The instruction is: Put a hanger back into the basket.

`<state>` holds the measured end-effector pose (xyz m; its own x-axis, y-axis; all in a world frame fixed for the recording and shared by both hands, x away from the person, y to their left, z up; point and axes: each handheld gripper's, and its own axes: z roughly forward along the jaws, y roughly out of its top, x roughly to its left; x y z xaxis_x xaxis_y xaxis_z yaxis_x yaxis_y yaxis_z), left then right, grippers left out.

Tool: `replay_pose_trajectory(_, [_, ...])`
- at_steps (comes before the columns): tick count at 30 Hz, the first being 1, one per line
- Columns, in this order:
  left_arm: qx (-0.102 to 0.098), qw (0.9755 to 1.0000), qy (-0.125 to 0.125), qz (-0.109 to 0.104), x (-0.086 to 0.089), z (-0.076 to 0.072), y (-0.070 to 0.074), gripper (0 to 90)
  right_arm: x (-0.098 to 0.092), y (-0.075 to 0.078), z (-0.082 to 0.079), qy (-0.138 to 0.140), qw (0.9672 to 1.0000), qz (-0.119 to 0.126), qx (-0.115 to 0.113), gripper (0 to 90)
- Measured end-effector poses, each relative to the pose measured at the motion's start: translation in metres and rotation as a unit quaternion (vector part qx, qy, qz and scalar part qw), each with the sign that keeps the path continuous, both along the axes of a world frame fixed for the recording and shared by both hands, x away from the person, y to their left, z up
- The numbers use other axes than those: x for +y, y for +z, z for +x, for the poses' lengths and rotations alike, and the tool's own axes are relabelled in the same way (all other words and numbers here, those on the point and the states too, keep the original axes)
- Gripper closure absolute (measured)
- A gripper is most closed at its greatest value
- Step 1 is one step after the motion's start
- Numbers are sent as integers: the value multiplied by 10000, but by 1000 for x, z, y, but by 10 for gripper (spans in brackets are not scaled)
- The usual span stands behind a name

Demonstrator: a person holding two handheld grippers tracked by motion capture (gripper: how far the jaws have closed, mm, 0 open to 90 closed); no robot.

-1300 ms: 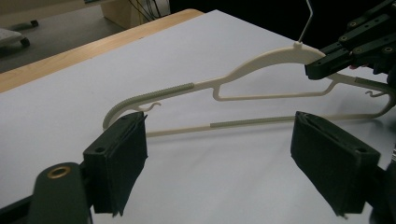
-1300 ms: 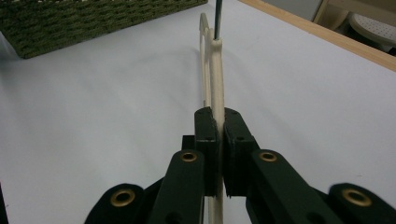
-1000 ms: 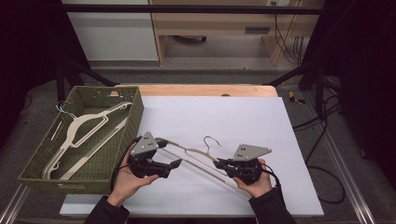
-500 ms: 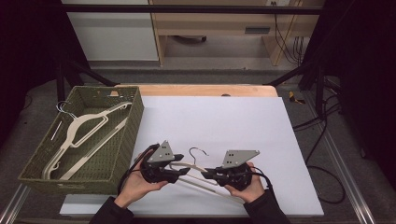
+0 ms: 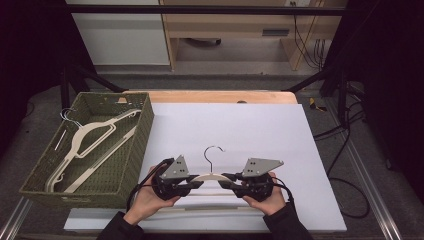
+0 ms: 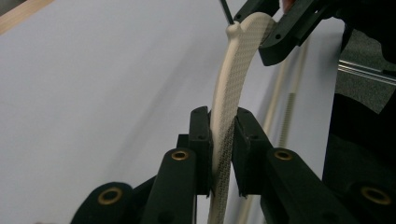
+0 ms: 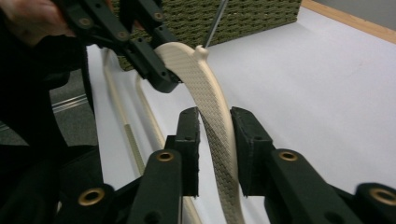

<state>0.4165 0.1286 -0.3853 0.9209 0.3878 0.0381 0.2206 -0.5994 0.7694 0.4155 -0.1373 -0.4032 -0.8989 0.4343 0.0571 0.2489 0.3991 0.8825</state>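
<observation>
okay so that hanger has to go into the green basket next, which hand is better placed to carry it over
Probably the left. The left gripper is clamped on the cream hanger on the side nearest the green basket. The right gripper has just been opening; its jaws stand apart around the hanger's other arm.

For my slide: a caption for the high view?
Two handheld grippers hold a cream hanger beside a green basket.

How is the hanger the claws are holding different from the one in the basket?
The held hanger is up off the white table, gripped between the left claw and right claw; the basket hanger lies loose and tilted in the green basket. Both are cream with metal hooks.
</observation>
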Motion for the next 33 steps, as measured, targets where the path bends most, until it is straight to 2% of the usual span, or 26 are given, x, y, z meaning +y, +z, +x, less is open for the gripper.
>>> replay_pose_trajectory(1, [-12, 10000, -57, 61, 0, 0, 1, 801, 0, 0, 0, -36, 10000, -5, -41, 689])
replay_pose_trajectory(4, [225, 9995, -128, -162, -4, -4, 0, 848, 1, -2, 1, -277, 9993, -34, -239, 578])
replay_pose_trajectory(6, [245, 9994, -142, -188, -4, -4, 1, 856, 1, -2, 1, -309, 9992, -29, -248, 559])
replay_pose_trajectory(9, [210, 9996, -57, -185, -4, -5, 2, 860, -2, -3, 2, -387, 9989, 83, -234, 522])
replay_pose_trajectory(11, [217, 9994, 18, -264, 0, -3, 2, 860, -5, -2, 2, -460, 9984, 224, -225, 468])
replay_pose_trajectory(12, [233, 9991, 135, -334, 5, -1, 4, 861, -9, 1, 2, -563, 9976, 327, -256, 408])
replay_pose_trajectory(13, [233, 9991, 135, -334, 5, -1, 4, 860, -9, 1, 2, -563, 9976, 327, -256, 408])
replay_pose_trajectory(15, [216, 9986, 270, -397, 10, 1, 6, 860, -16, 3, 2, -679, 9961, 484, -274, 362])
replay_pose_trajectory(16, [232, 9982, 331, -433, 13, 1, 8, 860, -22, 5, 3, -873, 9938, 606, -315, 272])
replay_pose_trajectory(18, [225, 9974, 457, -506, 17, 2, 11, 860, -27, 5, 3, -1148, 9910, 576, -366, 196])
replay_pose_trajectory(19, [214, 9970, 506, -540, 19, 2, 13, 860, -27, 5, 3, -1148, 9910, 576, -366, 196])
replay_pose_trajectory(22, [118, 9959, 625, -640, 26, 1, 21, 860, -37, 4, 4, -1428, 9877, 527, -358, 131])
replay_pose_trajectory(25, [49, 9948, 707, -735, 33, -1, 32, 860, -48, 4, 4, -1638, 9845, 540, -332, 103])
replay_pose_trajectory(27, [-39, 9934, 774, -850, 41, -4, 44, 860, -59, 5, 4, -1842, 9809, 521, -355, 79])
replay_pose_trajectory(28, [-39, 9934, 774, -850, 41, -4, 44, 860, -62, 6, 3, -1925, 9791, 559, -353, 72])
replay_pose_trajectory(31, [-85, 9931, 743, -905, 49, -5, 56, 860, -69, 7, 4, -1992, 9774, 604, -359, 67])
replay_pose_trajectory(32, [-79, 9928, 745, -935, 52, -4, 60, 859, -74, 7, 4, -2107, 9750, 613, -362, 58])
replay_pose_trajectory(33, [-88, 9925, 767, -943, 54, -3, 65, 859, -76, 7, 4, -2156, 9739, 617, -340, 55])
